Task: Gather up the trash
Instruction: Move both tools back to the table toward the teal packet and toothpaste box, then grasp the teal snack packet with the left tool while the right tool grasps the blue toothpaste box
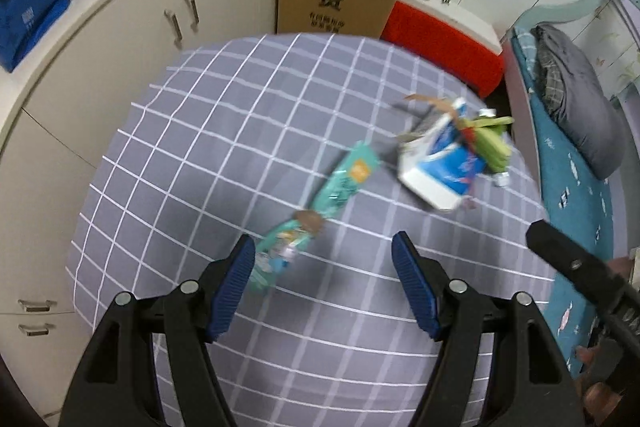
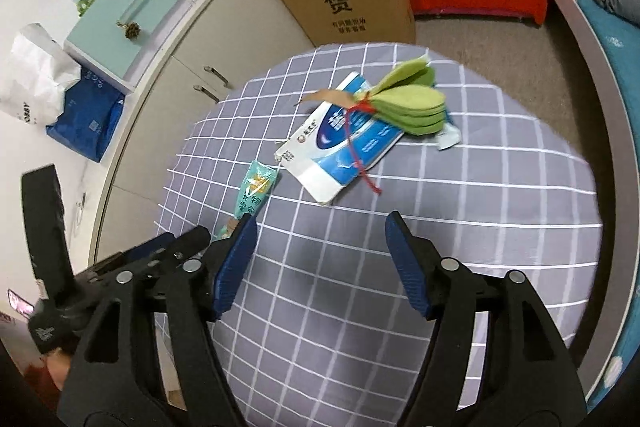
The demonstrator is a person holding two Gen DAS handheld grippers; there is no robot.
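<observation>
Left gripper [image 1: 323, 247] and right gripper [image 2: 317, 231] both angled steeply downward, blue-padded fingers [image 1: 240, 279] spread wide, nothing held.

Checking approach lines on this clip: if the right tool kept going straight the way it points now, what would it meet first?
Most likely bare cloth: the open right tool aims at the grey checked tablecloth, short of the flattened blue-and-white carton. The teal snack wrapper lies off to the left. Depth is uncertain.

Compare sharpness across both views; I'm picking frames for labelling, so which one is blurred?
Left wrist view: motion-smeared, the long teal snack wrapper and blue-and-white flattened carton streaked. Right wrist view: crisper, carton print legible. Both: fisheye bends the grey checked tablecloth's lines.
</observation>
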